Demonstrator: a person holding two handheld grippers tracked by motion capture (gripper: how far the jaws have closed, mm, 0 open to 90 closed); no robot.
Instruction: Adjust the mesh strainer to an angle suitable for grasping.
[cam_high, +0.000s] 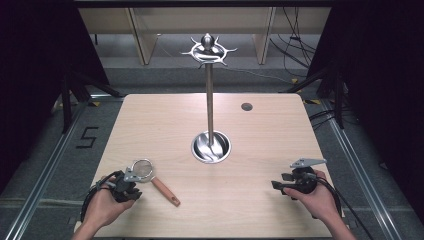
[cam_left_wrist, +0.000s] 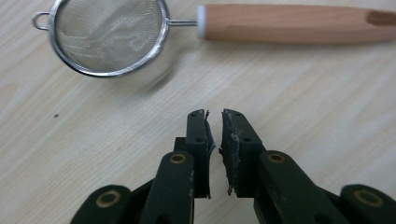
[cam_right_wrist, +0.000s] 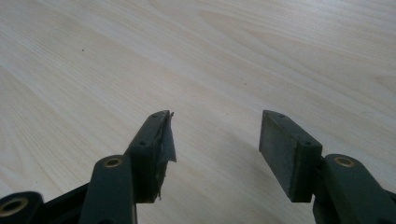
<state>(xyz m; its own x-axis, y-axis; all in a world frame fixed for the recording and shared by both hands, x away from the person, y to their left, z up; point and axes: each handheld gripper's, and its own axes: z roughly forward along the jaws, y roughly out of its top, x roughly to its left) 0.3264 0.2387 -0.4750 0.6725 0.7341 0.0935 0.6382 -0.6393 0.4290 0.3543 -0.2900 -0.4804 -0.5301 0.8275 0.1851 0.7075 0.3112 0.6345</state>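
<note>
While the left tongs (cam_left_wrist: 214, 122) are nearly closed and empty, the strainer (cam_left_wrist: 109, 35) lies just ahead of them on the surface (cam_high: 260, 150). I would open them before taking its wooden handle (cam_left_wrist: 289, 23). Right tongs (cam_right_wrist: 215, 135) stand wide, empty.

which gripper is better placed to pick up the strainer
Left, most likely. The left gripper sits right beside the strainer, jaws nearly closed; the right gripper is across the table.
</note>
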